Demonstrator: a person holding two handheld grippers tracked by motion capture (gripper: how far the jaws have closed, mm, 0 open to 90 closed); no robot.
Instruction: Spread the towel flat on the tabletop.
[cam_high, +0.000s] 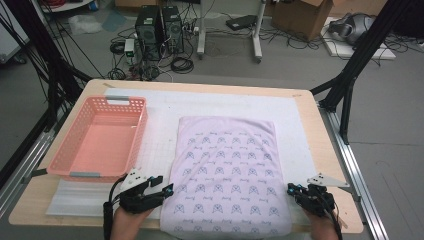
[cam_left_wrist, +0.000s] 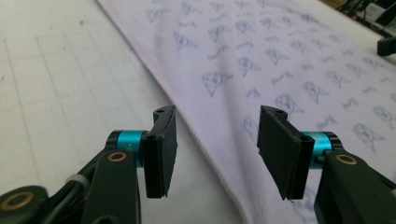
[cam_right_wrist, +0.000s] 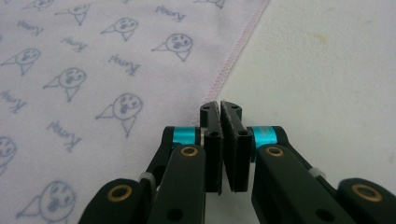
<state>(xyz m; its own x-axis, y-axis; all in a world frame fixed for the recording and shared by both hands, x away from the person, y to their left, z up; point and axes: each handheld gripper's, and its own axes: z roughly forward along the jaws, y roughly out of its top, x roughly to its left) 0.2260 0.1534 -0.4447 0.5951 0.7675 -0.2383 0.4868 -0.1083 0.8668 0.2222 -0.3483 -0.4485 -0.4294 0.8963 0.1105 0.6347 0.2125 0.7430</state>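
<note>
Pale printed towel (cam_high: 227, 175) spread flat on the desk (cam_high: 305, 107), beside the pink basket (cam_high: 100, 137); no fold made yet, by the look of it. Left tool (cam_left_wrist: 217, 149) apart astride the towel's left hem, unclamped. Right tool (cam_right_wrist: 219, 135) pressed together at the right hem, apparently pinching its edge, so lifting, folding and probably basketing all left.
</note>
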